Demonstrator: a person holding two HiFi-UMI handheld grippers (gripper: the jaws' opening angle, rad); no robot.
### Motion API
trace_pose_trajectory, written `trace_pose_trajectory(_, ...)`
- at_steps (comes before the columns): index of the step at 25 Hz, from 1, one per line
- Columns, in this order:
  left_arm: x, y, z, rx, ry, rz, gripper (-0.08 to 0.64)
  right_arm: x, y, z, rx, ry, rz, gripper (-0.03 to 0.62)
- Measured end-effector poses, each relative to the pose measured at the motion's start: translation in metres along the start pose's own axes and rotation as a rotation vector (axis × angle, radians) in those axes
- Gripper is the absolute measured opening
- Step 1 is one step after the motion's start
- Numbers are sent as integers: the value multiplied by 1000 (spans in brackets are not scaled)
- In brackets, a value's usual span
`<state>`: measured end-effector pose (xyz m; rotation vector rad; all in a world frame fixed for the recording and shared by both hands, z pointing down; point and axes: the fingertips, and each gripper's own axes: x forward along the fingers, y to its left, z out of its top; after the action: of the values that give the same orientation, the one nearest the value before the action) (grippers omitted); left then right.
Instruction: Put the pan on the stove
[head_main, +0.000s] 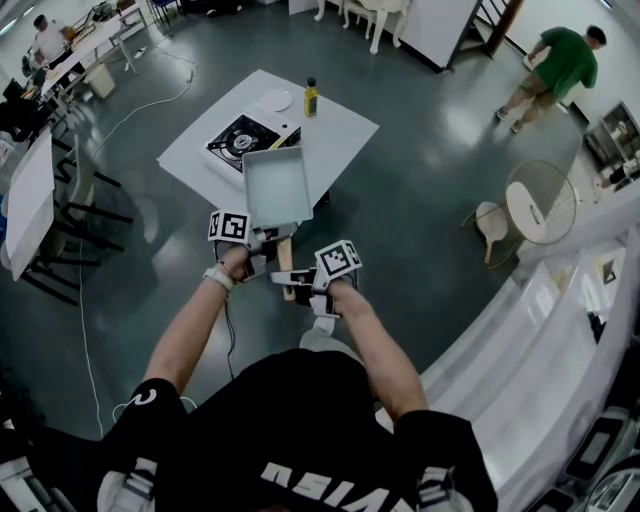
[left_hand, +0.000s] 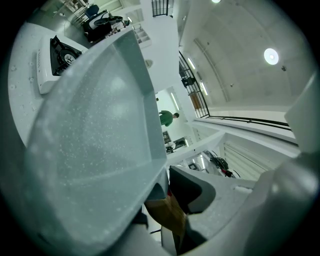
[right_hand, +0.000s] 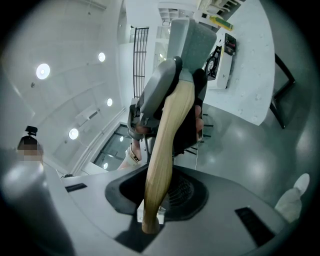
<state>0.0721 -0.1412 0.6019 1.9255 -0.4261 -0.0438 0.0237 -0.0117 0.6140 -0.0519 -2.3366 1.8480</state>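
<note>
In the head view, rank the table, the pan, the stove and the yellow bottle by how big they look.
1. table
2. pan, though it is held up nearer the camera and hides part of the stove, so this rank is unsure
3. stove
4. bottle

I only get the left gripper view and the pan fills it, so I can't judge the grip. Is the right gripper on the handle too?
Observer: Yes. The right gripper has its tongs shut on the handle, near its free end.
Operator: Is it set down yet?
Observer: No. The pan is held up on the near side of the stove, handle toward the person.
Operator: What else is nearby?
Observer: A bottle and a plate on the table, beyond the stove.
</note>
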Motion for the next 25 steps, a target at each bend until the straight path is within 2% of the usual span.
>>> trace_pose_trajectory(5,12,3,14,-10,-7,-1,129,-5,4,19,-47,7,71,67)
trace_pose_trajectory(8,18,7,24,-2,-14,0,129,-12,-5,26,-10,13,27,67)
trace_pose_trajectory(12,24,11,35,0,-20,6,129,-18,-10,38,-10,21,25,67)
trace_pose_trajectory(16,32,11,42,-12,-28,10,129,-19,2,50,-79,32,120,67)
trace_pose_trajectory(20,40,11,51,10,-44,-12,130,-33,-14,53,-17,46,18,67)
trace_pose_trajectory(25,48,11,60,9,-63,-15,130,-41,-15,62,-27,67,24,66)
